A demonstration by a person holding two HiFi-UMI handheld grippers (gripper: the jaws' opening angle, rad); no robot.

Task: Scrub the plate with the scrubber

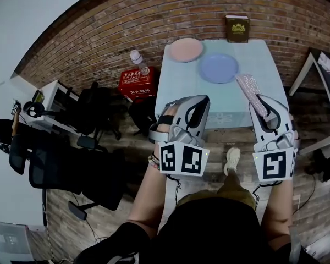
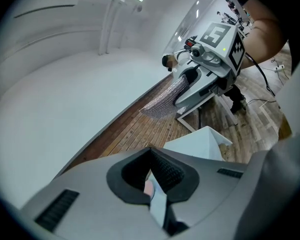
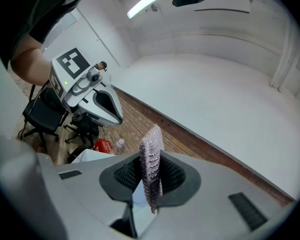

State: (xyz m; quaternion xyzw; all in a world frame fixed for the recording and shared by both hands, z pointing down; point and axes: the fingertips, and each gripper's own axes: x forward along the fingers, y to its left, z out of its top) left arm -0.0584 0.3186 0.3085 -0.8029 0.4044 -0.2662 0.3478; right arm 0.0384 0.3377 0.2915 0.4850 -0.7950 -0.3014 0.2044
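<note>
Between the jaws of the right gripper (image 3: 150, 176) stands the scrubber (image 3: 151, 159), a sparkly mesh pad clamped on edge. Much of it sticks out free past the tips. In the head view it reaches out over the near right edge of the tabletop (image 1: 179, 87), short of both plates.

The blue plate (image 1: 219, 68) lies flat just ahead of it. The pink plate (image 1: 186, 49) sits further back, close to the far left corner. The task names only one plate, and nothing here shows which.

The left gripper (image 1: 201, 100) is clenched on nothing, its jaws pressed together. It hangs before the near edge of the tabletop and touches neither plate.

The main risk, as I judge it, is a sliding plate. Both lie loose on a smooth top, and no gripper steadies them. A sideways stroke could push the pink plate off its corner, or send the blue one into the brown box (image 1: 237, 28) standing behind it.

The second risk is the scrubber itself. It looks soft and is held only near one end. Under downward pressure it may fold over or work out of the grip, so the hard jaw tips would scrape the plate instead.

A red box (image 1: 136, 82) and a bottle (image 1: 137, 59) stand left of the tabletop, where a fallen plate could land.
</note>
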